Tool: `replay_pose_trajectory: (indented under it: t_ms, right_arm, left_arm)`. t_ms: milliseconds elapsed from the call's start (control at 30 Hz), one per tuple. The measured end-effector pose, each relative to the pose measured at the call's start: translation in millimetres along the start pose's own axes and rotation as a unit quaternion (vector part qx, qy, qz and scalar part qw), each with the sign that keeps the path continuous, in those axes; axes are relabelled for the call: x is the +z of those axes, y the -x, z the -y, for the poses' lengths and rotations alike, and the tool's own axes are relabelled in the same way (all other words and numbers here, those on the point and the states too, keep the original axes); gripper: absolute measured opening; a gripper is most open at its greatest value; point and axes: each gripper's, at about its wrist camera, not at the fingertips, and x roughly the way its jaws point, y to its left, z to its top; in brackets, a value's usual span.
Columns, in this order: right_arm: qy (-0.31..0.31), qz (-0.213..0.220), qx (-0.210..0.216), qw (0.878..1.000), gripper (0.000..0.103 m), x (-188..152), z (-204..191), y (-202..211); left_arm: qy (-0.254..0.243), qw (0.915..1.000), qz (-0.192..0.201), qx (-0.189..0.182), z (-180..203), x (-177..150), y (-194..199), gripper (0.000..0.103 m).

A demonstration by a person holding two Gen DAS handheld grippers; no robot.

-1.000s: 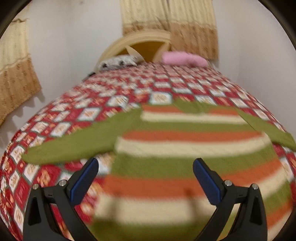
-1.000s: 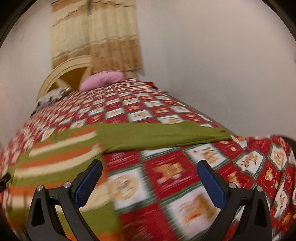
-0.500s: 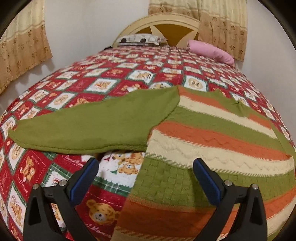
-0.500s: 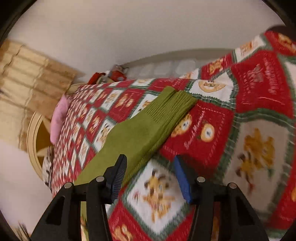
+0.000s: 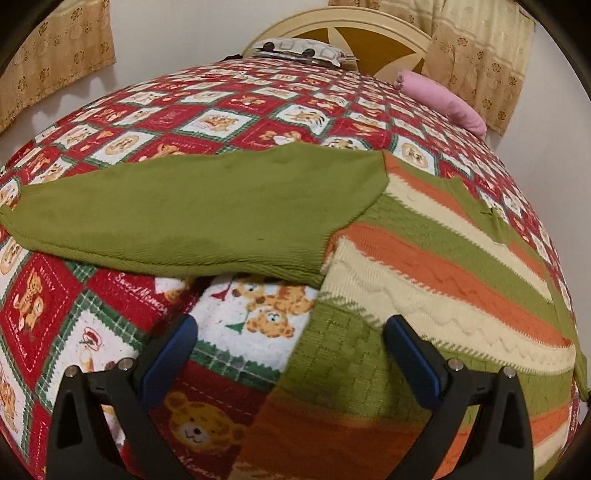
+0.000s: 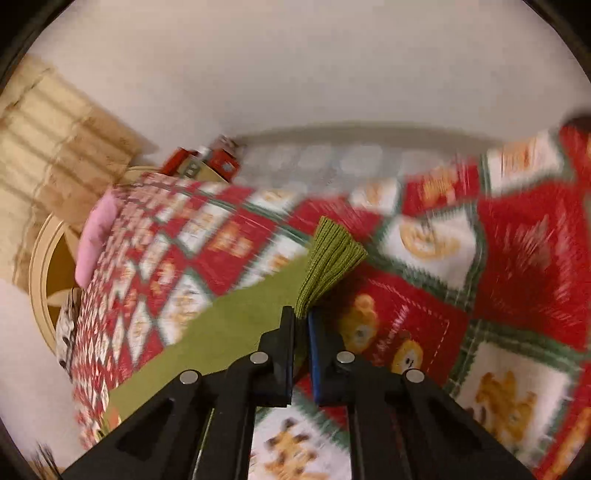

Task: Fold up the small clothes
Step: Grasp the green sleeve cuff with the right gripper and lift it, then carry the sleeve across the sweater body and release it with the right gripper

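Striped knit sweater (image 5: 424, 266) in green, orange and cream lies spread flat on a bed, over a red patchwork quilt (image 5: 177, 122) printed with teddy bears. Its body covers the near part of the bed toward the right edge, and a plain green sleeve (image 5: 177, 218) stretches out toward the left edge. A curved headboard (image 5: 373, 33) and a pink pillow (image 5: 443, 99) mark the far end of the bed.

The left gripper (image 5: 291, 354) hovers with its jaws wide apart and nothing between them, straddling the sweater's left side seam just below the armpit; whether the pads touch the fabric cannot be told.

The right gripper (image 6: 302, 325) has its jaws nearly together, pinching the ribbed cuff (image 6: 330, 266) of the other green sleeve, which fans out beyond the pads near the bed's right edge. This view is blurred.

The step in hand looks like folding that right sleeve inward across the body. To do it well, keep the pinch firm on the cuff, lift only enough to clear the quilt, and carry the sleeve straight across so it lands flat over the stripes without twisting. The free gripper could press the body near the seam, so the soft knit does not drag sideways or bunch.
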Motion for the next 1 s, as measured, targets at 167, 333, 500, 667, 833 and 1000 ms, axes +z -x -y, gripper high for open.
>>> replay_pose_trajectory:
  t_ms: [167,333,500,667,833,1000]
  right_arm:
    - [0.109,0.037,0.046,0.992,0.006,-20.0,-88.9,56.2]
    - [0.234,0.038,0.099,0.966,0.006,-77.7,-199.7,80.8]
    - [0.338,-0.005,0.154,0.929,0.006,-179.5,-298.7,66.9]
    - [0.4,-0.06,0.193,0.894,0.006,-282.7,-367.0,39.1]
    - [0.453,-0.094,0.193,0.865,0.006,-379.8,-407.4,7.6]
    - [0.494,-0.108,0.186,0.842,0.006,-443.9,-419.5,-3.7]
  left_arm:
    - [0.018,0.9997,0.013,-0.012,-7.4,1.1,5.6,0.103]
    - [0.01,0.9993,0.03,-0.02,-7.1,1.7,13.7,0.103]
    - [-0.029,0.9986,0.04,-0.017,-6.9,2.1,28.4,0.103]
    - [-0.037,0.9941,0.09,0.048,-38.0,-2.0,49.8,0.103]
    - [-0.015,0.9919,0.104,0.072,-64.6,-3.8,45.8,0.103]
    - [-0.006,0.9959,0.082,0.039,-67.9,-1.1,33.9,0.103]
